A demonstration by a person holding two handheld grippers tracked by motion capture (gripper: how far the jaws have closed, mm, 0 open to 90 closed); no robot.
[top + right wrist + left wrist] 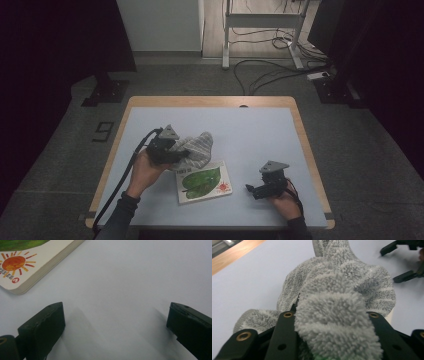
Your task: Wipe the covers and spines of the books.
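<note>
right claw (248, 190): mine, jaws stood wide apart, nothing between them, low over the bare table (260, 135) | book (204, 182): flat just beside it, toward my left | left claw (186, 153): clamped on a bunched grey towel (196, 149) | towel: draped over the book's far corner, touching it
</note>
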